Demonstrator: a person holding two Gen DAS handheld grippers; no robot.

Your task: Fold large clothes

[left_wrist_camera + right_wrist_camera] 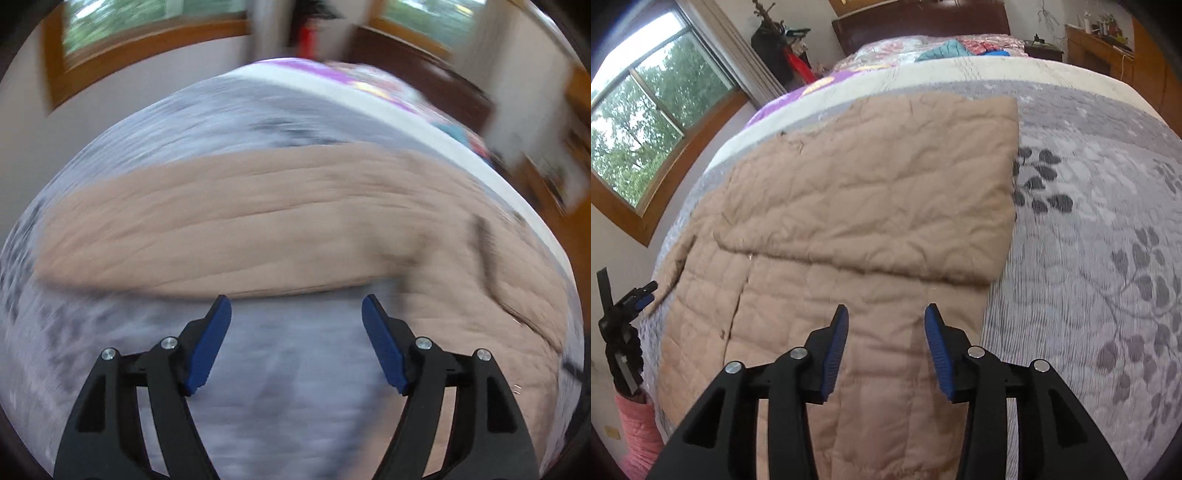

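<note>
On the bed [1089, 155], across its grey leaf-print cover toward the window-side edge, a tan quilted coat [849, 206] is lying flat, its upper part folded down over the lower. Right claw [886, 314] is hovering over the coat's near end, jaws moderately apart, nothing between them. Left claw [296, 304] is standing wide and empty over bare cover, just short of the coat's edge; its view is motion-blurred. A pink sleeve [637, 432] is showing behind it.

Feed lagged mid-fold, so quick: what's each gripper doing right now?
Left gripper: open, empty, over the bedspread.
Right gripper: open, empty, above the tan quilted coat.
</note>
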